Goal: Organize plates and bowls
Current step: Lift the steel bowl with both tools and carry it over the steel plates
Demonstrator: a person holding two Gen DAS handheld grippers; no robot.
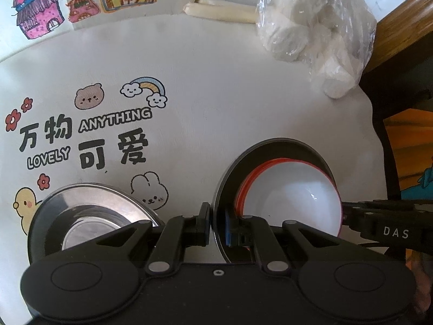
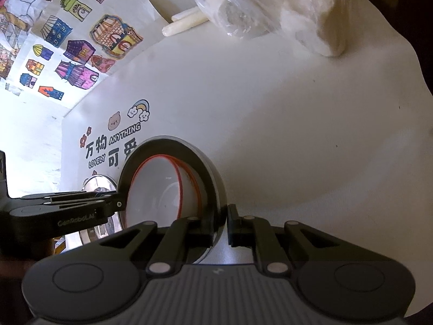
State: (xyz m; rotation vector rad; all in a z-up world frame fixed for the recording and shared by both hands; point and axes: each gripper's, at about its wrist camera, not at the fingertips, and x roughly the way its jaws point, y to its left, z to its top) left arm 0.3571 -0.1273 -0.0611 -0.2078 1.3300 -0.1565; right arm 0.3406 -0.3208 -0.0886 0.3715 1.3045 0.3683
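My desk (image 1: pixel 230 86) is white, its top printed with cartoon stickers (image 1: pixel 89 135): a bear, a rainbow, flowers, a chick, a rabbit and bold lettering. Behind it rises a white wall (image 2: pixel 113 8) covered with coloured drawings of houses (image 2: pixel 81 62). Bright light washes out the left side of the right view, perhaps from a window. At the far right a brown wooden edge (image 1: pixel 400 19) borders the desk, and below it something orange (image 1: pixel 408 157) sits in shadow.

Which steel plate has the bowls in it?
The steel plate clamped at its rim by both grippers, with the red-rimmed white bowls nested inside. The other plate, further left on the table, holds nothing.
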